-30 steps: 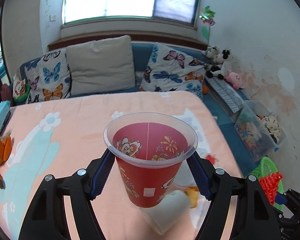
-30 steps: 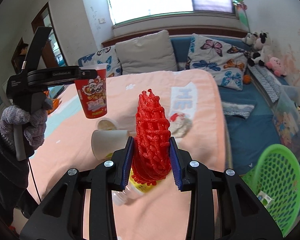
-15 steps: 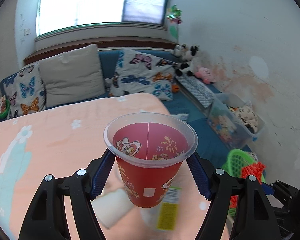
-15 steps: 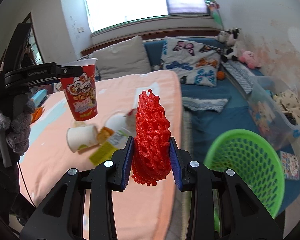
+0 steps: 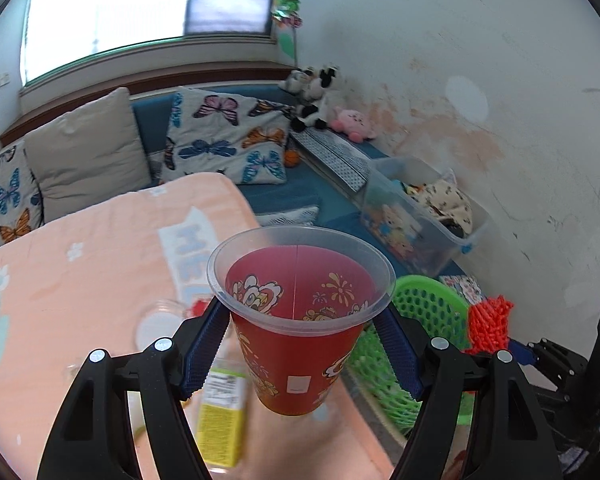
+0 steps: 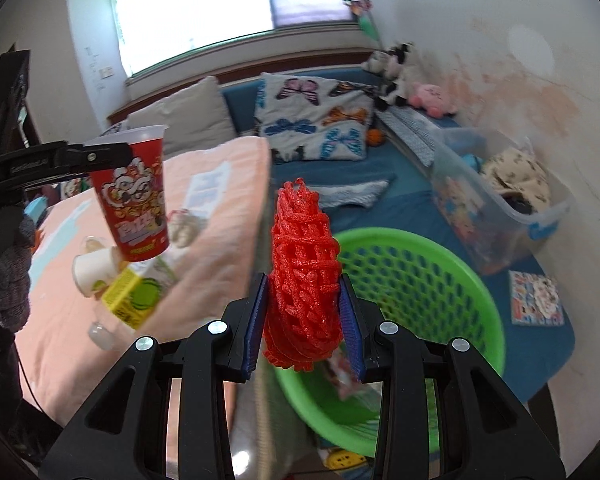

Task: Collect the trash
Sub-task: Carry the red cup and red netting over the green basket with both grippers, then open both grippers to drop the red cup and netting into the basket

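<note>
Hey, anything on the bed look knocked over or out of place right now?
Yes. A white cup lies tipped on its side on the peach blanket, with a yellow-labelled bottle lying flat beside it. They look like trash not yet picked up. Motion blur hides finer detail.

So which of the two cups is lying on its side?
The white cup on the peach bedspread, mouth toward the camera. The red cup hangs upright in the left gripper.

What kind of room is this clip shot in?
Most likely a home bedroom or child's room: a bed with a peach blanket, butterfly pillows under a window, and plush toys by the wall.
</note>
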A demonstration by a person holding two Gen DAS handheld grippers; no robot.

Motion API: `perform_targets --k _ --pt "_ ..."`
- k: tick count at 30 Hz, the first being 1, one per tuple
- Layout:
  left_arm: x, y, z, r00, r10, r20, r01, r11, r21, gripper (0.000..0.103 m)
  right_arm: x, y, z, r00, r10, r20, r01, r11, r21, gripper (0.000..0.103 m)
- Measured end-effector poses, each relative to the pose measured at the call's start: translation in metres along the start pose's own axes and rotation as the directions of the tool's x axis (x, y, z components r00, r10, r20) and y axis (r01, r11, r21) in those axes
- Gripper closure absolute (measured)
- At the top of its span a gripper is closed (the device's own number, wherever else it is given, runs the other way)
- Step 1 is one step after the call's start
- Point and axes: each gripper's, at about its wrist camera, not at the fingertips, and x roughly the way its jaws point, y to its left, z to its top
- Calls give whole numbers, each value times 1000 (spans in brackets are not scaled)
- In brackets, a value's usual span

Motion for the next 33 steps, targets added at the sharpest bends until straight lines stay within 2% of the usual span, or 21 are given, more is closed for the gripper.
perform_targets --k 11,12,14,16,21,23,33 --pt "26 -65 0 995 -86 -44 88 995 55 32 -7 -47 -17 998 -64 -11 65 995 74 63" --pt "28 -70 -1 994 -95 -46 98 994 57 32 -8 -50 -18 998 -68 -11 68 995 79 62" --pt "32 -82 -3 992 -113 -56 116 991 65 32 -9 -54 -21 997 -78 -8 79 993 88 52" --pt "36 -93 -5 990 -127 -62 131 988 77 32 -11 -59 -24 997 -83 -8 84 992 98 51" --pt "51 -111 -10 985 -156 -78 162 983 82 32 -15 -69 -28 996 -91 -7 91 989 116 47" --pt "56 -117 -13 982 -168 -83 175 981 82 32 -19 -71 -31 995 -100 0 99 988 119 42" --pt "78 -137 -26 975 -188 -118 199 976 90 31 -28 -80 -37 994 -109 9 107 984 140 39"
